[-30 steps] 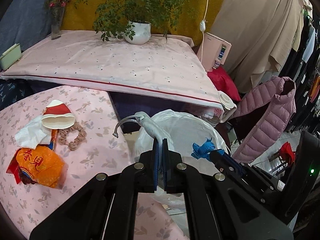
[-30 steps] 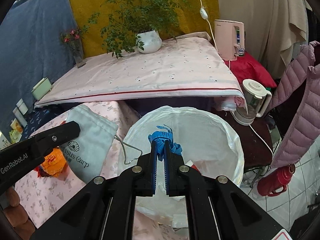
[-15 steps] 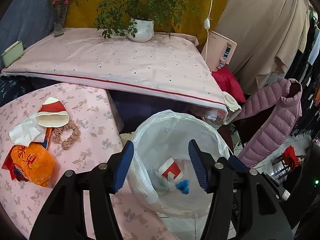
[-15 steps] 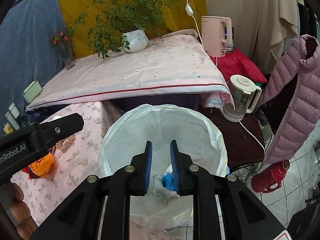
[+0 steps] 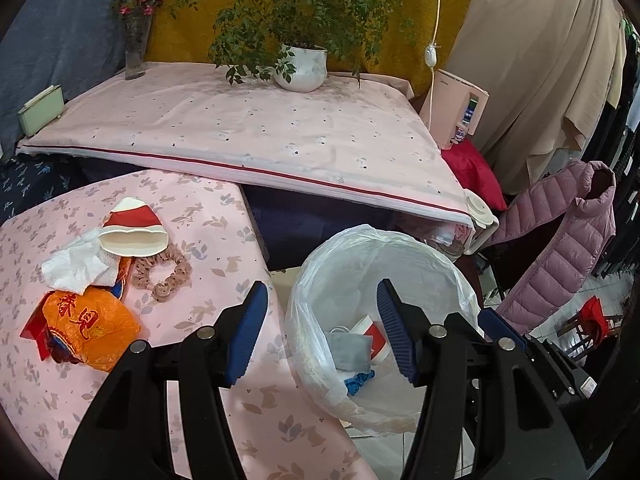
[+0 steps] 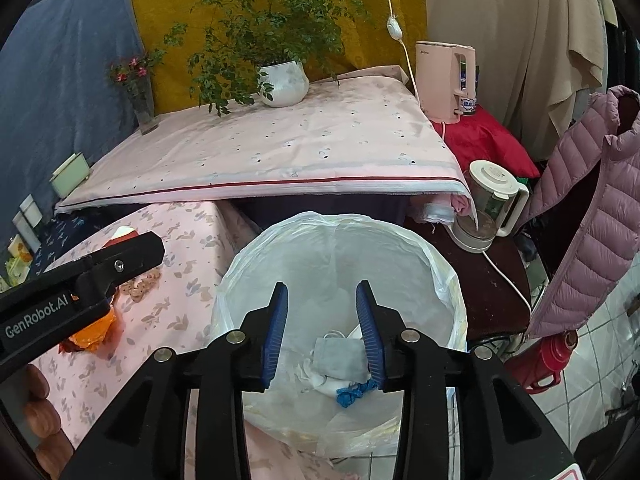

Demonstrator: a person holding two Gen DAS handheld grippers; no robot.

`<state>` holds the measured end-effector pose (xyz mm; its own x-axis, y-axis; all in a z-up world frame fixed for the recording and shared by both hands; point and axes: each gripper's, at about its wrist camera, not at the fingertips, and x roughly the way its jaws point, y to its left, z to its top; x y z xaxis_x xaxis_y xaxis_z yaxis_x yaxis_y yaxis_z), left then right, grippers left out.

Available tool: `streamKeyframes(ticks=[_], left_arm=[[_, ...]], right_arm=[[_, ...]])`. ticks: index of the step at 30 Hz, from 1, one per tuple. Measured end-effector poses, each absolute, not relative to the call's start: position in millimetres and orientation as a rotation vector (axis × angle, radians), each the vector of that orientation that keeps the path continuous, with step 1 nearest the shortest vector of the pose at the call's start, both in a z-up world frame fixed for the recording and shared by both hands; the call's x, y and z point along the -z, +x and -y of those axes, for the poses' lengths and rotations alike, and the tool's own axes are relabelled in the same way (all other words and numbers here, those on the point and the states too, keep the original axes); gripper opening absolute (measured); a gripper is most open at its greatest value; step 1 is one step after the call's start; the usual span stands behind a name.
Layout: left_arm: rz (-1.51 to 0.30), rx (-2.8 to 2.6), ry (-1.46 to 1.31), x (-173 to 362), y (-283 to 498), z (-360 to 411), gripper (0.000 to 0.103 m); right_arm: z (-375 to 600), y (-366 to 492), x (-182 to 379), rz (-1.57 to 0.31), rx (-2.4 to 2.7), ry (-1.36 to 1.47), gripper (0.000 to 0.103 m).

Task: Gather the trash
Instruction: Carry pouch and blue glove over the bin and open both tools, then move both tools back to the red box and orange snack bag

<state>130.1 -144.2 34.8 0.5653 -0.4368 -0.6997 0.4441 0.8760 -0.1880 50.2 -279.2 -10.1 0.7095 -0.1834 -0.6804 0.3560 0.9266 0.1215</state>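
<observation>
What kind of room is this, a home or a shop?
Probably a lived-in home: a potted plant on a cloth-covered table, an electric kettle, and a puffer jacket hanging nearby.

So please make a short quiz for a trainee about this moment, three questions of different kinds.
1. True or false: both the left gripper and the right gripper are open and hold nothing.
2. Which item lies inside the bin bag? A) orange wrapper B) grey pouch C) scrunchie
3. Fill in: the white tissue lies on the pink floral ____.

Key: 1 true; 2 B; 3 tablecloth.
</observation>
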Motion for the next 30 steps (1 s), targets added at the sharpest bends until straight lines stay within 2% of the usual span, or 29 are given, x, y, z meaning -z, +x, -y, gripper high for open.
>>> streamKeyframes(ticks=[11, 14, 19, 26, 30], left_arm=[[-0.812, 0.451, -0.009, -33, 135, 113, 0.054], [-0.812, 0.425, -0.014, -31, 136, 101, 0.061], [-0.813, 0.38, -0.033, -27, 139, 77, 0.066], [-0.82, 0.305, -0.049, -19, 146, 38, 0.067], [-0.821, 0.259, -0.051, -12, 148, 14, 0.072]], right_arm=[[253, 56, 9, -0.736, 0.27, 0.22, 0.036], [243, 58, 9, -0.74, 0.258, 0.211, 0.037], [224, 62, 11, -0.749, 0.231, 0.188, 0.039], [192, 70, 18, -0.776, 0.178, 0.165, 0.039], [170, 75, 23, -0.792, 0.143, 0.152, 0.041]])
